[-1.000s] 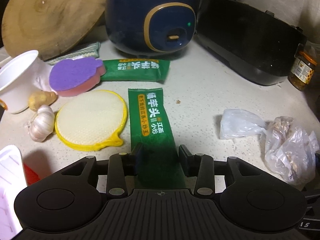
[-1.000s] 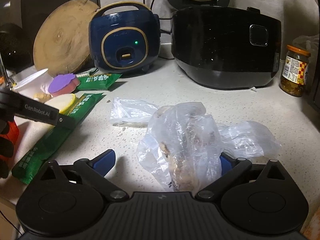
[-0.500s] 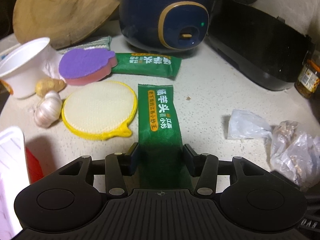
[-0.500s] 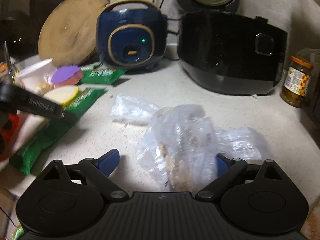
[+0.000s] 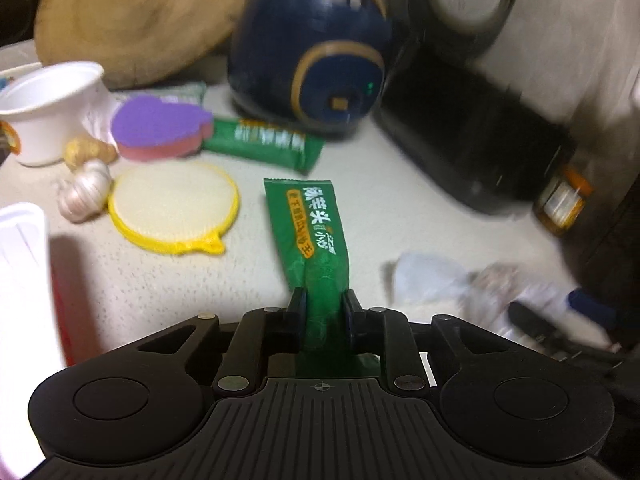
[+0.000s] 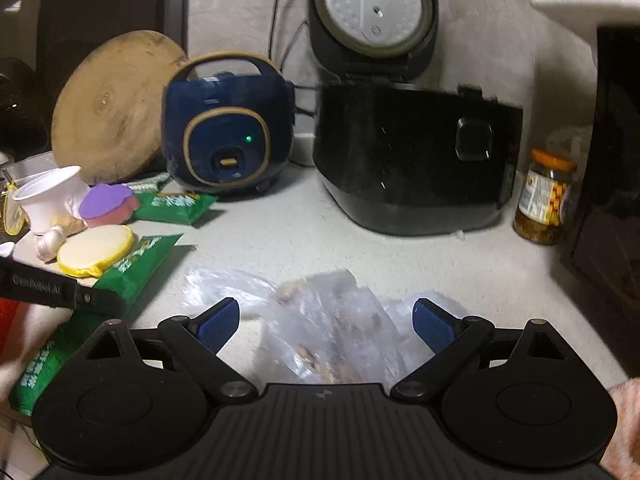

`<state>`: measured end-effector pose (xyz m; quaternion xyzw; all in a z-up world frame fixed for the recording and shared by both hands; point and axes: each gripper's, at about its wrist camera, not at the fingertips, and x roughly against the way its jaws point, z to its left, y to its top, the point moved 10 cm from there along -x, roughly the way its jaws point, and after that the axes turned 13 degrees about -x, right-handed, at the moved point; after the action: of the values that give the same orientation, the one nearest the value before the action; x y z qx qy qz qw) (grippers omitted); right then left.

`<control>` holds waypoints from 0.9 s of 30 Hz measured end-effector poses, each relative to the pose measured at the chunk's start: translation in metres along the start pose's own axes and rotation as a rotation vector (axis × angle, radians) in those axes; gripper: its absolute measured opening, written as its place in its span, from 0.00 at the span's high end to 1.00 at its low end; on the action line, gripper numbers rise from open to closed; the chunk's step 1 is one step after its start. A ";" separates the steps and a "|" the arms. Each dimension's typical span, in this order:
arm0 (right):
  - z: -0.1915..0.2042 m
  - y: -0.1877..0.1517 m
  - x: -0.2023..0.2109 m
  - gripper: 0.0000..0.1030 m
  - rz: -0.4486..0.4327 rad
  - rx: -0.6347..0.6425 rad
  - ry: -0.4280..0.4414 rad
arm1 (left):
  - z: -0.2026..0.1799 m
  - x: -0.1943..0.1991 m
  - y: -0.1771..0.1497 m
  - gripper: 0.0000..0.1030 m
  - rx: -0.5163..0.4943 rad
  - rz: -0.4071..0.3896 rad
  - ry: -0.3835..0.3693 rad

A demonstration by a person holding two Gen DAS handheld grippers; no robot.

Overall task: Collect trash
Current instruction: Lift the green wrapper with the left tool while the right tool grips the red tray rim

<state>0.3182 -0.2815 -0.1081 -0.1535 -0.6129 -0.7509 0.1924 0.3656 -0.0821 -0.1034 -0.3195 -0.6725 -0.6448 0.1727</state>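
Your left gripper [image 5: 324, 304] is closing its jaws on the green wrapper [image 5: 316, 240], a glossy, crinkled foil sleeve with printed lettering. Its near end is pinched between the black pads at lower centre of the left wrist frame, and the rest runs up toward mid-frame over the pale speckled counter [image 5: 380, 200]. A second green wrapper [image 5: 264, 142] lies flat above it, just below the rounded navy cooker [image 5: 316, 64].

Your right gripper [image 6: 326, 322] stands wide apart, its ribbed blue pads [image 6: 218, 320] on either side of the clear plastic bag [image 6: 336, 320]. That thin, crumpled film with brownish scraps inside sits at lower centre of the right wrist frame, between the pads; neither presses on it.
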 end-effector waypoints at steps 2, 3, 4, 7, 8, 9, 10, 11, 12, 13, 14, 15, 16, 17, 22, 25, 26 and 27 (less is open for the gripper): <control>0.012 0.003 0.003 0.08 0.001 0.022 0.026 | 0.004 0.023 0.010 0.79 0.026 -0.058 -0.013; 0.019 0.003 0.003 0.08 0.006 0.028 0.044 | 0.008 0.035 0.015 0.79 0.041 -0.085 -0.017; 0.027 0.003 0.003 0.08 0.017 0.032 0.068 | 0.014 0.049 0.018 0.79 0.062 -0.112 -0.022; 0.058 0.004 0.001 0.09 0.072 0.024 0.166 | 0.039 0.091 0.023 0.79 0.148 -0.184 -0.022; 0.073 0.004 0.000 0.09 0.099 0.016 0.213 | 0.050 0.107 0.022 0.79 0.163 -0.208 0.002; 0.087 0.004 0.001 0.10 0.122 0.012 0.255 | 0.062 0.123 0.021 0.79 0.175 -0.231 0.032; 0.103 0.003 0.002 0.10 0.147 0.010 0.307 | 0.073 0.138 0.018 0.79 0.185 -0.249 0.061; 0.119 0.003 0.003 0.10 0.167 0.012 0.352 | 0.086 0.155 0.014 0.79 0.196 -0.265 0.097; 0.137 0.001 0.003 0.10 0.194 0.018 0.402 | 0.098 0.169 0.009 0.79 0.204 -0.275 0.134; 0.154 -0.002 0.003 0.10 0.223 0.027 0.442 | 0.112 0.186 0.000 0.79 0.216 -0.284 0.178; 0.170 -0.007 0.000 0.11 0.249 0.036 0.470 | 0.123 0.200 -0.008 0.79 0.230 -0.288 0.210; 0.187 -0.012 -0.003 0.12 0.273 0.049 0.490 | 0.135 0.215 -0.018 0.79 0.250 -0.291 0.242; 0.201 -0.017 -0.007 0.14 0.291 0.064 0.503 | 0.146 0.228 -0.028 0.79 0.272 -0.293 0.277; 0.215 -0.023 -0.011 0.19 0.307 0.082 0.509 | 0.159 0.242 -0.039 0.79 0.299 -0.295 0.313; 0.275 -0.053 -0.023 0.37 0.427 0.137 0.539 | 0.203 0.300 -0.096 0.79 0.430 -0.308 0.422; 0.297 -0.073 -0.030 0.68 0.490 0.205 0.506 | 0.218 0.322 -0.133 0.79 0.485 -0.299 0.458; 0.301 -0.079 -0.029 0.87 0.509 0.217 0.488 | 0.221 0.327 -0.145 0.79 0.503 -0.291 0.466; 0.303 -0.082 -0.026 0.92 0.521 0.220 0.473 | 0.226 0.332 -0.156 0.79 0.516 -0.281 0.470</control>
<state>0.3001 0.0322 -0.1301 -0.1049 -0.5689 -0.6211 0.5288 0.0597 0.2132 -0.0324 -0.0135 -0.7922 -0.5274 0.3068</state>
